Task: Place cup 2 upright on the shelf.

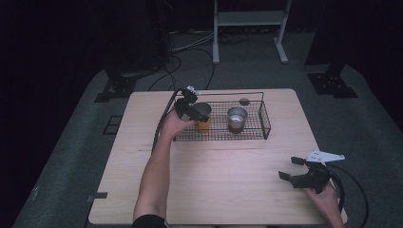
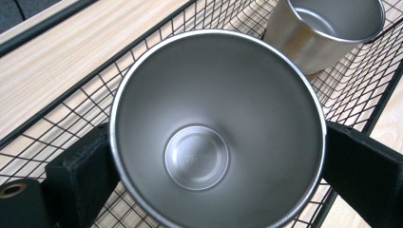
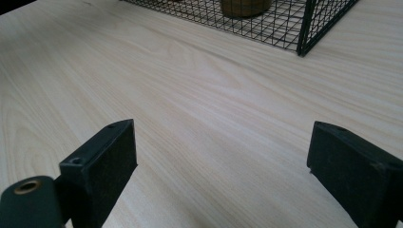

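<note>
Your left tool (image 2: 216, 156) is clamping the cup (image 2: 216, 123) inside the basket (image 2: 71, 109); keep squeezing evenly, right tool (image 3: 221, 161) resting apart.

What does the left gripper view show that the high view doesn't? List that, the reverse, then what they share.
Left gripper view: the bare inside of the silver steel cup, down to its round stamped bottom, with the left gripper clamped on its sides. High view: the right gripper open over the pale wooden table, the person's left forearm, a white metal frame on the floor. Shared: the black wire basket, that cup, and a second silver steel cup beside it.
</note>
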Tool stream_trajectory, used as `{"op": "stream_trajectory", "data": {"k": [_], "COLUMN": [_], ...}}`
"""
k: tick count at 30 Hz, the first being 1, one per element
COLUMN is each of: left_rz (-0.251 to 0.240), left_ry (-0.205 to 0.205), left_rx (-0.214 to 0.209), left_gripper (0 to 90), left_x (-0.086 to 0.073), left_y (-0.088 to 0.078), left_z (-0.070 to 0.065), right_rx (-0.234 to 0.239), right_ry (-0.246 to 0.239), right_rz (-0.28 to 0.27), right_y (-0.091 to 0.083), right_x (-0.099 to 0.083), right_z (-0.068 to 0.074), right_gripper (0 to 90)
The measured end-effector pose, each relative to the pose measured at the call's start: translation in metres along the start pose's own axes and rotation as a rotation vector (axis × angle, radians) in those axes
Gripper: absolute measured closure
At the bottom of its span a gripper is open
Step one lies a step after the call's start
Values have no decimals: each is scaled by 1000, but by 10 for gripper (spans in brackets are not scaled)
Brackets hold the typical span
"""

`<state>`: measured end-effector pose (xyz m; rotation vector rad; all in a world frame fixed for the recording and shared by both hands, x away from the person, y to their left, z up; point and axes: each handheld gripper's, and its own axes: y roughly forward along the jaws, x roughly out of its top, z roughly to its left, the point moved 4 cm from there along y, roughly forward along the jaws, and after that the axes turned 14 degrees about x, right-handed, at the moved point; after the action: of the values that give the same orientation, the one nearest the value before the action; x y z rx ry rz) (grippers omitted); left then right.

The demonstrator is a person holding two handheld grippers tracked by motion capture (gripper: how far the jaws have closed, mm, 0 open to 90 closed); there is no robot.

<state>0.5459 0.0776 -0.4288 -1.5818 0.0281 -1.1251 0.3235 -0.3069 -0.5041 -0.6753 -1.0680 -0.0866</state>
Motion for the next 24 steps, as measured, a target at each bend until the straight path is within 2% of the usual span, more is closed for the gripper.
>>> {"op": "stream_trajectory", "data": {"k": [11, 24], "left_rz": [-42, -61], "left_ry": [4, 13], "left_rx": [8, 10], "left_gripper": [22, 22], "left_x": [4, 5], "left_y": [-12, -28], "left_z": [2, 2], "right_rx": [-5, -11], "right_ry": [2, 7], "right_rz": [-1, -7], "right_y": [0, -2], "right_x": [0, -2], "right_z": [-1, -2], "right_gripper": [85, 85]}}
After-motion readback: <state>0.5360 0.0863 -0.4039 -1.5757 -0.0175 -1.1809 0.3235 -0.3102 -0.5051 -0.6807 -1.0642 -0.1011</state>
